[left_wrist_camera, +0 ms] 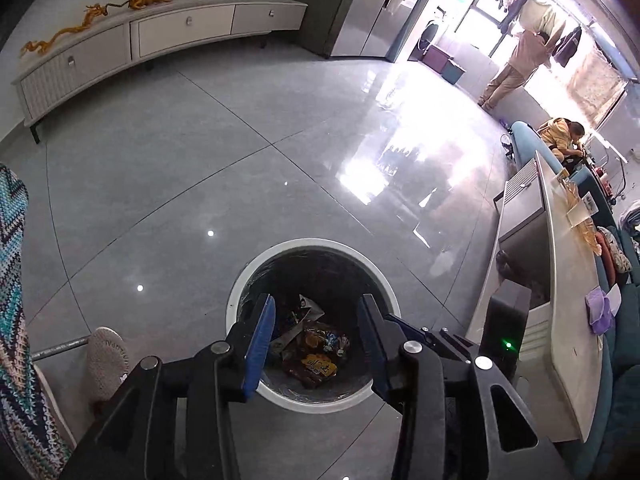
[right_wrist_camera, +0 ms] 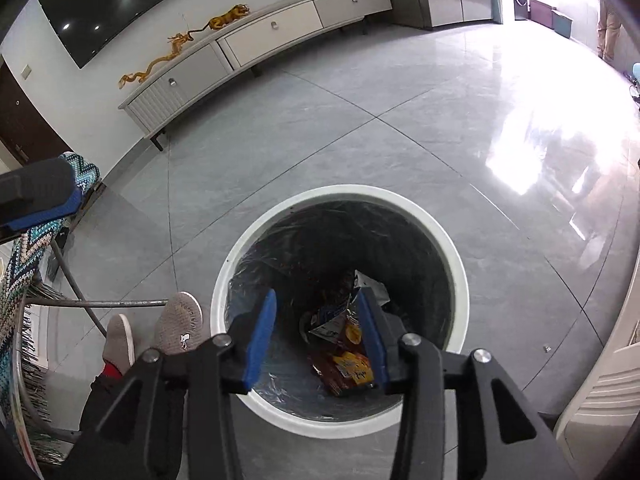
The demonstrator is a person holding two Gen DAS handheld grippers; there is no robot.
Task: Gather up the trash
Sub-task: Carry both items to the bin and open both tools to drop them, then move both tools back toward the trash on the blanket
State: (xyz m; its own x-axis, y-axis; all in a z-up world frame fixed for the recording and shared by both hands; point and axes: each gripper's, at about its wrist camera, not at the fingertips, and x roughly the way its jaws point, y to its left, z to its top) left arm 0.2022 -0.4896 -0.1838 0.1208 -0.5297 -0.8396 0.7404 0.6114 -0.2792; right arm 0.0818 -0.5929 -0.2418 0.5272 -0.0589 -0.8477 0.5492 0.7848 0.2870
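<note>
Both grippers hang over the white-rimmed trash bin on the grey tile floor. The left gripper and right gripper stand open, fingers empty. Snack wrappers lie at the bottom of the bin's black liner

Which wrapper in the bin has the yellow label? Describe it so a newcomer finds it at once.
On the grey tiled floor stands a white-rimmed round bin lined with dark plastic. At its bottom, nearest the camera, lies a dark brown wrapper; alone among the bin's litter it has a bright yellow label.
</note>
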